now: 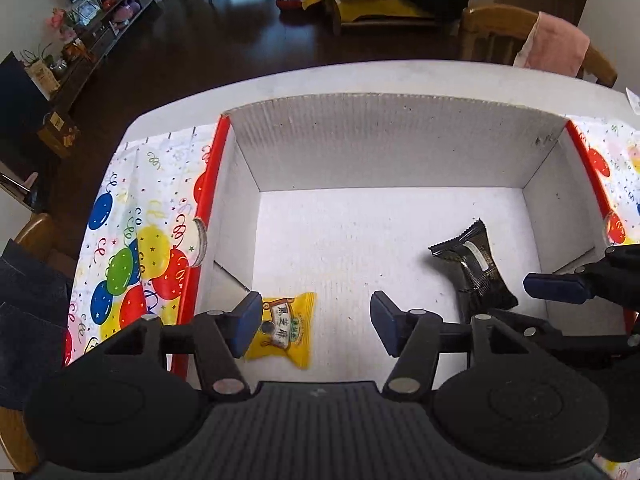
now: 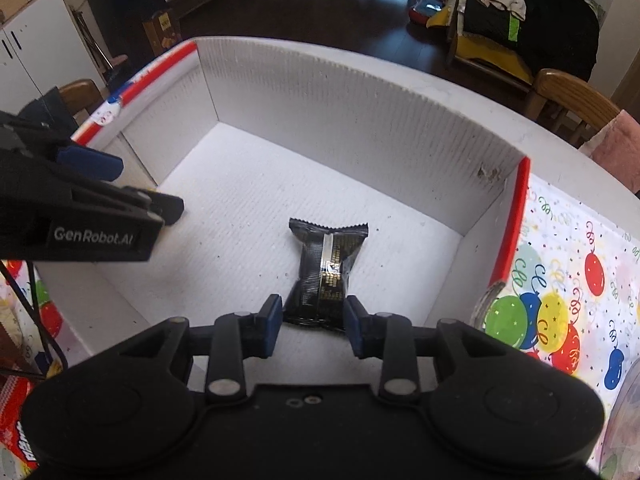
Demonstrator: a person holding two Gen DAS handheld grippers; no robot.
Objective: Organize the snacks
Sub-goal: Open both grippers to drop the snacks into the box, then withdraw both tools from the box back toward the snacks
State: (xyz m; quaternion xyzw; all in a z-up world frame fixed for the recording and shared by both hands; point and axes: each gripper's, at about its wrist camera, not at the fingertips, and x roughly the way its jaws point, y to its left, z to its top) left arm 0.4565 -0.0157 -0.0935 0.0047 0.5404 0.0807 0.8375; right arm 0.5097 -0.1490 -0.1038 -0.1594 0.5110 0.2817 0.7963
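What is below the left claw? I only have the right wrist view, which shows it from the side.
Observer: A yellow snack packet lies on the box floor, by the left claw's left pad.
Operator: Is that claw gripping it?
Observer: No, it is wide open, nothing pinched between its pads.
Operator: How near is the black snack packet in my right claw?
Observer: Apart: yellow lies by the box's left wall, black toward the right wall.
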